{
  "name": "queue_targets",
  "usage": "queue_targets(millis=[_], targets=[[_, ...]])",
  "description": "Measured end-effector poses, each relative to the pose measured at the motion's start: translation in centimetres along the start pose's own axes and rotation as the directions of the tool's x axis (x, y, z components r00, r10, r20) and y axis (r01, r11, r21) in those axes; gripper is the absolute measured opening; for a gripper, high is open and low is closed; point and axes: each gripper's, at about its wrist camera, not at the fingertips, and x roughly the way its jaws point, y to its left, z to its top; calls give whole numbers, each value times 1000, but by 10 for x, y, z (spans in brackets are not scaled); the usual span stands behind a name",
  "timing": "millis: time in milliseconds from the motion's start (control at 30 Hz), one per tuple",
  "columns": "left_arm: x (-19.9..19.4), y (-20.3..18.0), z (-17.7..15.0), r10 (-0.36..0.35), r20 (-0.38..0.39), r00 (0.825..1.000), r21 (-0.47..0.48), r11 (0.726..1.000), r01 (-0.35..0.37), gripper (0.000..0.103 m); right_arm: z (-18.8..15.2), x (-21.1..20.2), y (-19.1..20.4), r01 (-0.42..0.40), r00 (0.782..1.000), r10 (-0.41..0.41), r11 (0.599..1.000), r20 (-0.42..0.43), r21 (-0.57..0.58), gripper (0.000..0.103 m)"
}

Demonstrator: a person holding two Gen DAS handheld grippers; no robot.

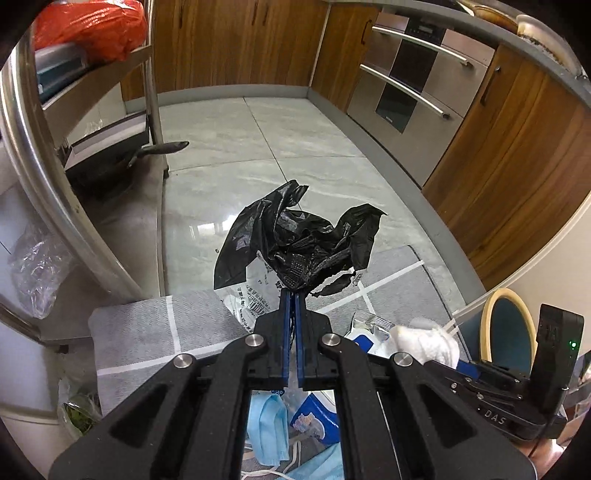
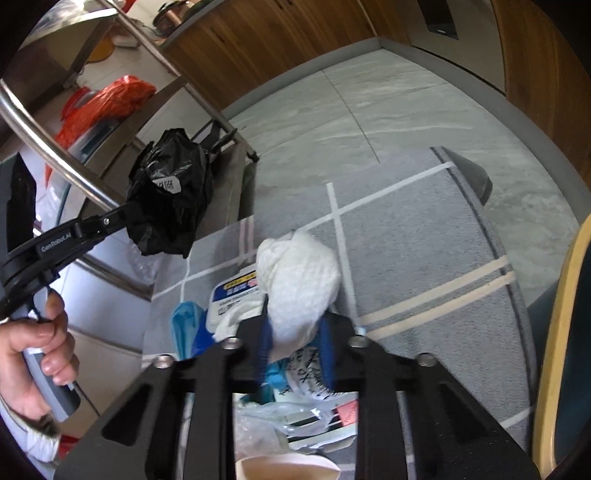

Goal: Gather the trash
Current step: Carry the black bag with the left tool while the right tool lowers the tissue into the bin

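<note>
Trash collection over a grey, white-lined woven floor mat: the left gripper has its blue-padded fingers pinched together on a crumpled, glossy black plastic bag, held in the air above the marble-patterned floor tiles. The right gripper clamps a soft, wadded white tissue between its fingers, just above the litter on the mat: a blue face mask, printed wrappers and clear plastic film. A steel rack bearing an orange bag stands to the left, wooden cabinets and an oven beyond.
</note>
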Motion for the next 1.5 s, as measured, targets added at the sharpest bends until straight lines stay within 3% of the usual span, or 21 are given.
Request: queue_targets(millis=[400,600,967,1333,1500], targets=[[-39,-17,6,-37,91,995,-9,999,37,1,2,-69,36,-77,989,88,993,120,-91,18],[-58,-38,1,-57,114,992,18,998,56,1,-4,-117,37,-22,981,48,990,189,-141,18],[-71,-104,-23,-147,117,982,74,988,139,1,-34,-197,-10,122,954,-79,984,289,-131,18],[-66,-206,-47,-324,56,944,181,933,310,1,-66,-252,-79,263,907,-236,964,348,-31,18],[-49,-254,-61,-400,-11,916,207,896,393,1,-76,-269,-105,301,891,-285,954,355,11,18]])
